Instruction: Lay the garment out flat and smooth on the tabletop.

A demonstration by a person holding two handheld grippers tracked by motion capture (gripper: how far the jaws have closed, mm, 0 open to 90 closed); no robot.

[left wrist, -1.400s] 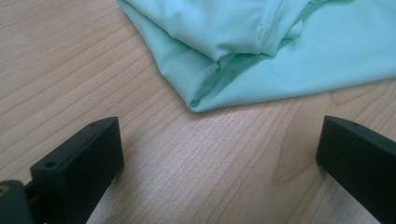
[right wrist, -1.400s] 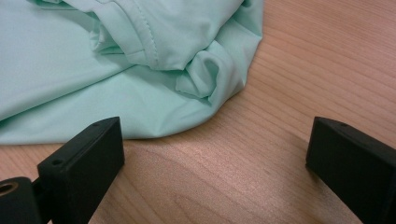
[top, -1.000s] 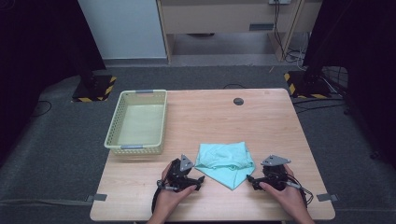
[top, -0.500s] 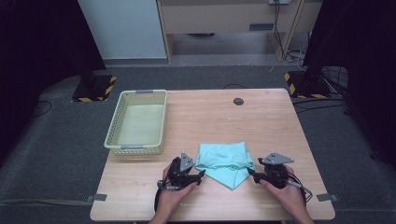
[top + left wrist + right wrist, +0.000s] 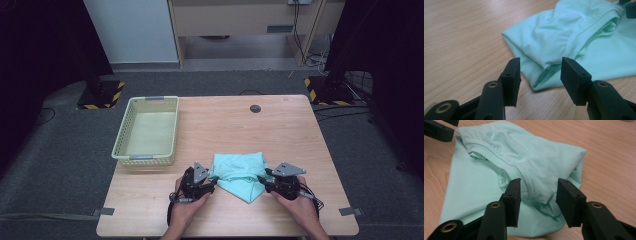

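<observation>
high view: a mint green cloth (image 5: 240,175) is seen lying crumpled and folded on the table (image 5: 300,130), near its front edge and well in front of the basket (image 5: 148,131), which stands at the table's back left. the left gripper (image 5: 212,181) is held just at the cloth's left edge and the right gripper (image 5: 264,179) just at its right edge, each carried in a hand (image 5: 186,206) coming in from the front. a small dark disc (image 5: 255,108) is set in the table well behind the cloth.

in the left gripper view the fingers (image 5: 512,80) are seen half spread, with the cloth's near folded corner (image 5: 541,77) lying between them; the pads are not pressed on it, and a gap shows on both sides. the jaws have just been closing.

in the right gripper view the fingers (image 5: 513,200) are likewise half spread around a hemmed fold of the cloth (image 5: 536,192); the fabric is bunched between them, but no pinch is shown. these jaws, too, have just been closing.
</observation>
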